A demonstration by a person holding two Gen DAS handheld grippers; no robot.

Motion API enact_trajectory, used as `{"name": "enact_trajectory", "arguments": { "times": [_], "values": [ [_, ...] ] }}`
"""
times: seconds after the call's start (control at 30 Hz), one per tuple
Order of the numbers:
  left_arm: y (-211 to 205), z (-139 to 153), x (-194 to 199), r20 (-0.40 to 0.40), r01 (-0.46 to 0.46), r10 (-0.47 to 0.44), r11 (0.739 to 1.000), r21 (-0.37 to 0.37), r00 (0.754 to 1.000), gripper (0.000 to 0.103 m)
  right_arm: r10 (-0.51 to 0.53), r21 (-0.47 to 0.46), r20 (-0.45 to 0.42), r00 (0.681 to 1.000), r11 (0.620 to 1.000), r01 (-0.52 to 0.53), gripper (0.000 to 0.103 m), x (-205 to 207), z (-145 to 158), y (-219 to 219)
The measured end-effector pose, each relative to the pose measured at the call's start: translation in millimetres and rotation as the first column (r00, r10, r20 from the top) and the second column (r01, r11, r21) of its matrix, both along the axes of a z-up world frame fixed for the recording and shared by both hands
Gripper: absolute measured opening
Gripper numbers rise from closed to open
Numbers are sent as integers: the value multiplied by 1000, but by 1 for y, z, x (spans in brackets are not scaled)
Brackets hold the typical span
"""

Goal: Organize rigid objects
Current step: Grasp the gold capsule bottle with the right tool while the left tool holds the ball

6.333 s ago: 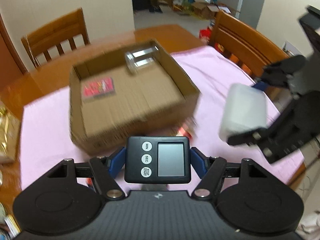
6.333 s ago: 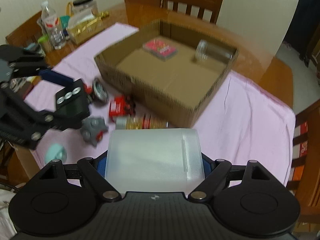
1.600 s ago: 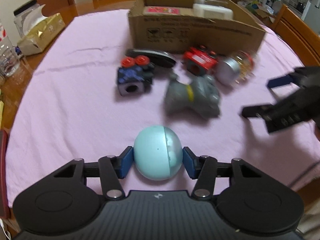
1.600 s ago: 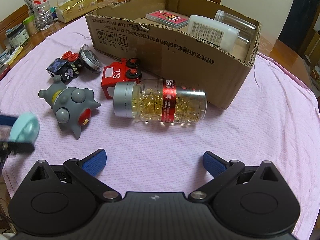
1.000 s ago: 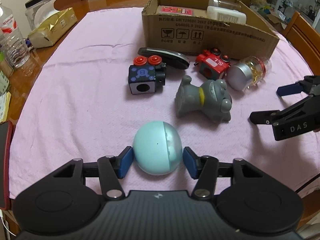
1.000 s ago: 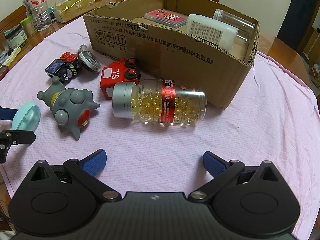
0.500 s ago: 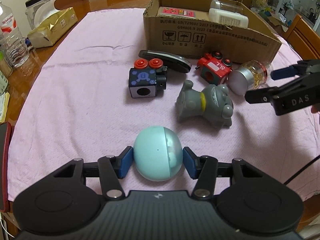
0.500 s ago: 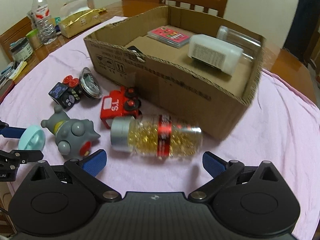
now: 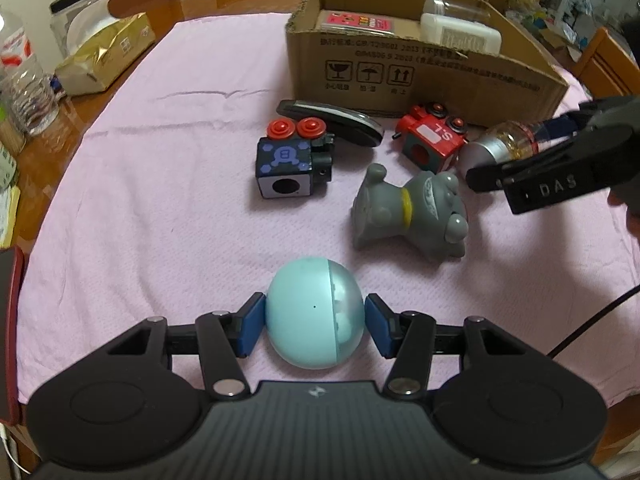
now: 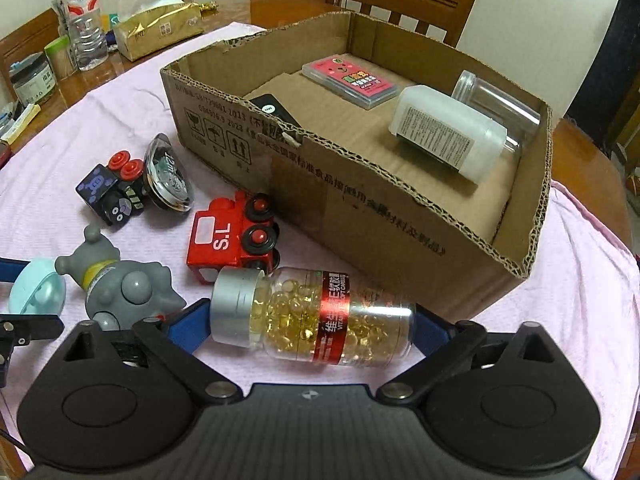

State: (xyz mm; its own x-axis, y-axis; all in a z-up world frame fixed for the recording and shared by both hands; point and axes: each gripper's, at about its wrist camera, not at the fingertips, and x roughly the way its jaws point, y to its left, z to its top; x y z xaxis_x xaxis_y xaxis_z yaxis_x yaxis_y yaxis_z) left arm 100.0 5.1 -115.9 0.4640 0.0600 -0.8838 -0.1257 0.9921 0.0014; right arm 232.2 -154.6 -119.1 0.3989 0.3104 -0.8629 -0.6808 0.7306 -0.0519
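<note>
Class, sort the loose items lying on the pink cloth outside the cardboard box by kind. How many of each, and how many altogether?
Toy block vehicles: 2 (dark blue one, red one)
Toy figures: 1 (grey)
Capsule balls: 1 (pale blue)
Pill bottles: 1
Shiny oval cases: 1
Total: 6

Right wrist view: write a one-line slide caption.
Right gripper closing around the capsule bottle lying on the pink cloth beside the half-filled box.

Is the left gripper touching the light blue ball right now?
Touching. In the left wrist view both blue pads of the left gripper press against the sides of the light blue ball, with no gap showing on either side.
</note>
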Motion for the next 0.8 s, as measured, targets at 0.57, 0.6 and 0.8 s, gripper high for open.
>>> {"name": "enact_trajectory", "arguments": {
  "times": [0.57,0.6,0.8],
  "values": [
    [1,4,4,-50,66,-67,998,-11,997,51,26,-25,-33,999,999,-27,96,-9,16,-8],
    [2,6,4,-53,75,-76,997,-13,996,51,34,-30,-36,999,999,-35,96,-10,18,-8],
    [9,23,7,-73,146,-146,989,-14,987,51,51,-18,-70,996,998,-52,96,-11,42,-17]
  ]
}}
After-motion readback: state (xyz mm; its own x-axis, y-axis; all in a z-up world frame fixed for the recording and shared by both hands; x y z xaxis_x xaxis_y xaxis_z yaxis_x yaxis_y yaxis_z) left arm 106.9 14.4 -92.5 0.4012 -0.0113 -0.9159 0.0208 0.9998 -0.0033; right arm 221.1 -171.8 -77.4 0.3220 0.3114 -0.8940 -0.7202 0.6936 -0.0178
